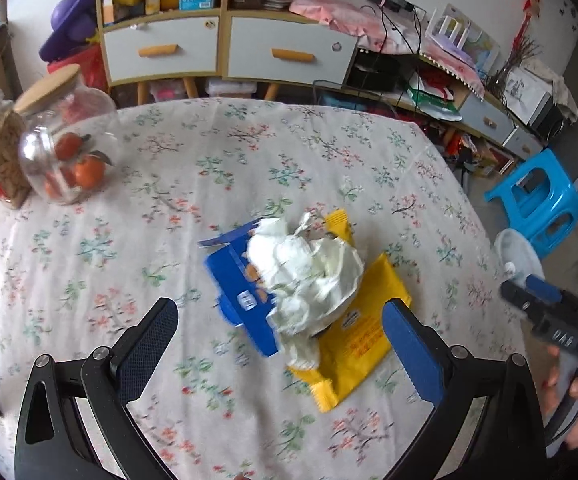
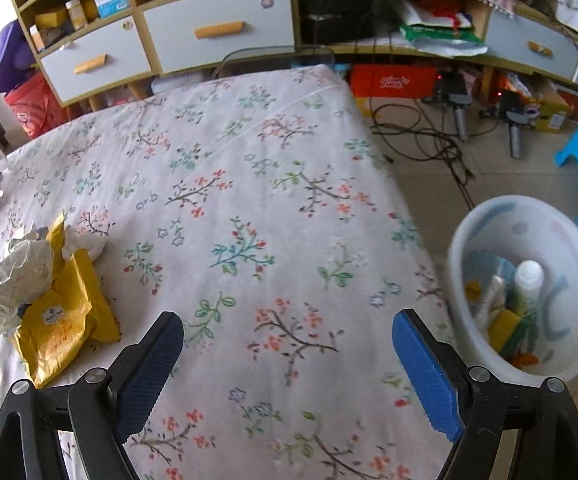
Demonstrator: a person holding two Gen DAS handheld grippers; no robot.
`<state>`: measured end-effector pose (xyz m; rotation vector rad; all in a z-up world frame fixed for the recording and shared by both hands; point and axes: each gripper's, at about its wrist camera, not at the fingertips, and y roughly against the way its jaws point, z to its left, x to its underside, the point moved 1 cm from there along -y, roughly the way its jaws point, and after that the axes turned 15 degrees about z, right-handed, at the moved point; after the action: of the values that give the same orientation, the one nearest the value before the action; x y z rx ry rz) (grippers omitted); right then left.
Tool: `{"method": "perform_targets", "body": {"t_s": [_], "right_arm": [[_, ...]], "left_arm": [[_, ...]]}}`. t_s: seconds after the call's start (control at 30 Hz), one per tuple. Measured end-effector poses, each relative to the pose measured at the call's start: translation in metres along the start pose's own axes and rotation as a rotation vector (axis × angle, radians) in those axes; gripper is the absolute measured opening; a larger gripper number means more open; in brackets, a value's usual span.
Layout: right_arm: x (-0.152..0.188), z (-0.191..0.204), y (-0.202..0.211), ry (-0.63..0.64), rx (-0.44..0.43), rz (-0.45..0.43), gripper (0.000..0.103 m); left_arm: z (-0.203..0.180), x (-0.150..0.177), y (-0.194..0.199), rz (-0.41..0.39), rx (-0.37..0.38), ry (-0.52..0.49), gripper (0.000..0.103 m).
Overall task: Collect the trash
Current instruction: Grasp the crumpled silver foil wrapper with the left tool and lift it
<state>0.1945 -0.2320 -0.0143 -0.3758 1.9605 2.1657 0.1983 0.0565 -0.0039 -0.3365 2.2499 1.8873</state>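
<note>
Left wrist view only: blue carton (image 1: 245,292) at 9 o'clock of crumpled paper (image 1: 309,276), atop yellow wrapper (image 1: 365,340), mid-worktop (image 1: 169,200); left claw (image 1: 281,316) spread, empty. Right wrist view only: white bin's (image 2: 529,216) contents, on floor at 3 o'clock; right claw (image 2: 289,340) spread over bare cloth.

A glass jar of oranges (image 1: 67,148) stands near a blue stool (image 1: 541,196).

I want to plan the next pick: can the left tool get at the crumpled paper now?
Probably yes: the left tool is open and the crumpled paper lies uncovered just ahead.
</note>
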Motion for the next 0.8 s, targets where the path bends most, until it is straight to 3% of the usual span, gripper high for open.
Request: {"method": "perform_targets", "body": {"t_s": [0.27,0.63,0.8], "right_arm": [[-0.011,0.01,-0.014,-0.008,-0.018,0.037,0.089],[-0.012,0.005,-0.028,0.021,0.034,0.069,0.089],[-0.011,-0.001,-0.027,-0.008,0.013,0.076,0.089]], "left_arm": [[-0.014,-0.015,-0.019,0.001,-0.012,0.006,0.1],[-0.007,-0.017,-0.05,0.086,0.077,0.06,0.061],[-0.003,-0.015,-0.049,0.09,0.104,0.087,0.047]]}}
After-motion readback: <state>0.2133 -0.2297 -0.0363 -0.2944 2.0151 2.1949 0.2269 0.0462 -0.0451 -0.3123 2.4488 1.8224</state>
